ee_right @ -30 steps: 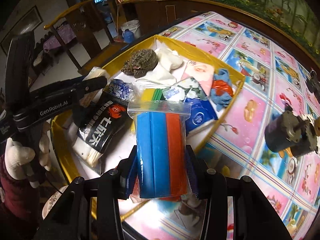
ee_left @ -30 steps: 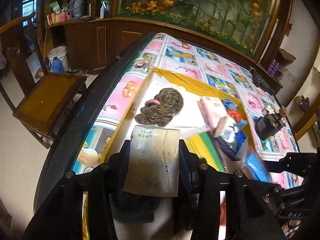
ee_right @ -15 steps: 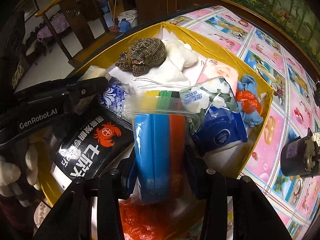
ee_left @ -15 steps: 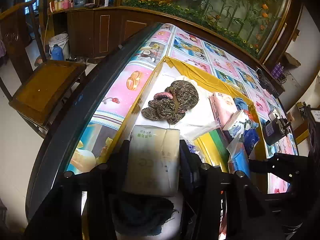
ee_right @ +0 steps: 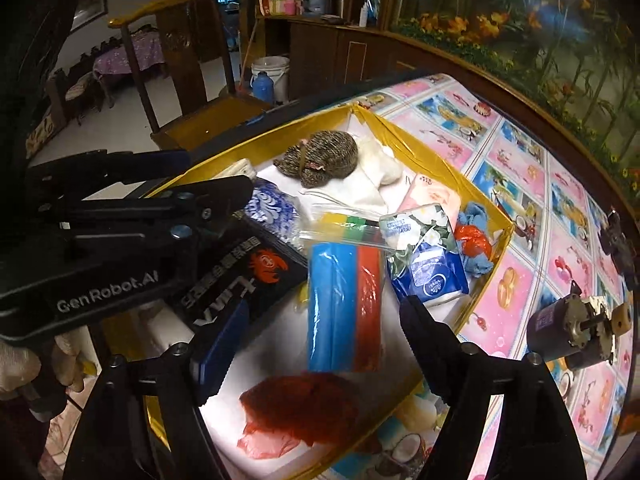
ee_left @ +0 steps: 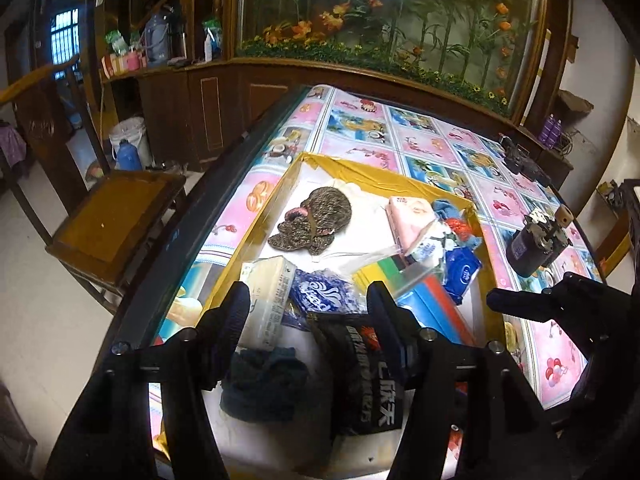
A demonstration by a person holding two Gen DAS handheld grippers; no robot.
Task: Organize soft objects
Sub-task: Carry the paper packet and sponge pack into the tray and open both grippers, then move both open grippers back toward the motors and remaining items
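Both tongs have just spread, pinching nothing. Right gripper (ee_right: 312, 344) stands over the striped bag (ee_right: 344, 304), lying lengthwise along its fingers near the tray (ee_right: 484, 280) right edge; left gripper (ee_left: 308, 312) is farther.

Both my grippers have just opened. Left gripper (ee_left: 308, 300) lets go the cream packet (ee_left: 268, 296); right gripper (ee_right: 312, 328) frees the blue-and-red bag (ee_right: 344, 304), now lying in the yellow-rimmed tray (ee_right: 424, 152).
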